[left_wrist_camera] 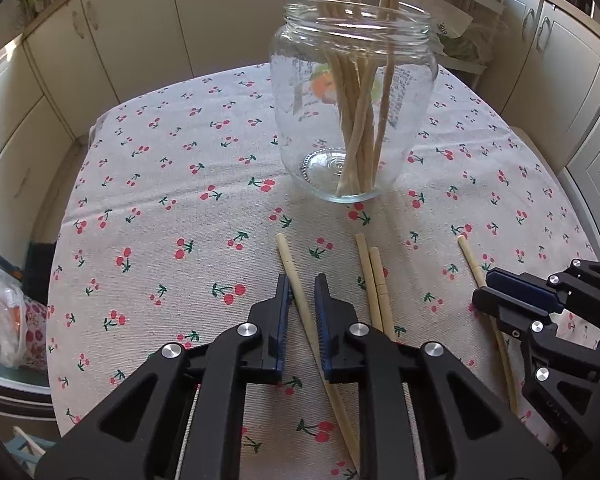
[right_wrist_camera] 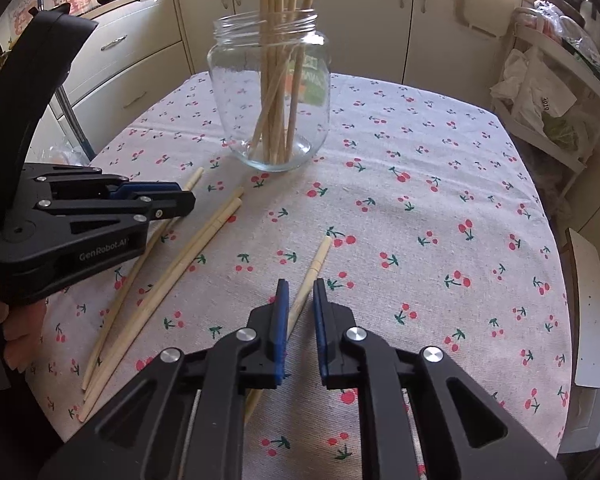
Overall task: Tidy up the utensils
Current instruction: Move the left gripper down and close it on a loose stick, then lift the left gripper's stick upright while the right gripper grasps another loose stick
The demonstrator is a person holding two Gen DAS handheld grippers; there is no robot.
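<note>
A clear glass jar (left_wrist_camera: 352, 120) holding several wooden chopsticks stands upright on the cherry-print tablecloth; it also shows in the right wrist view (right_wrist_camera: 270, 96). My left gripper (left_wrist_camera: 302, 286) is open, its fingers on either side of one loose chopstick (left_wrist_camera: 296, 280) lying on the cloth. A pair of chopsticks (left_wrist_camera: 374, 280) lies just to its right. My right gripper (right_wrist_camera: 301, 292) is open, straddling another loose chopstick (right_wrist_camera: 314, 270), which shows in the left wrist view (left_wrist_camera: 474, 264). The left gripper also shows in the right wrist view (right_wrist_camera: 180, 198).
The tablecloth (right_wrist_camera: 420, 208) covers a rounded table. Cream kitchen cabinets (left_wrist_camera: 140, 32) surround it. A plastic bag (left_wrist_camera: 0, 320) sits low at the left. A white rack with bags (right_wrist_camera: 548, 92) stands at the right.
</note>
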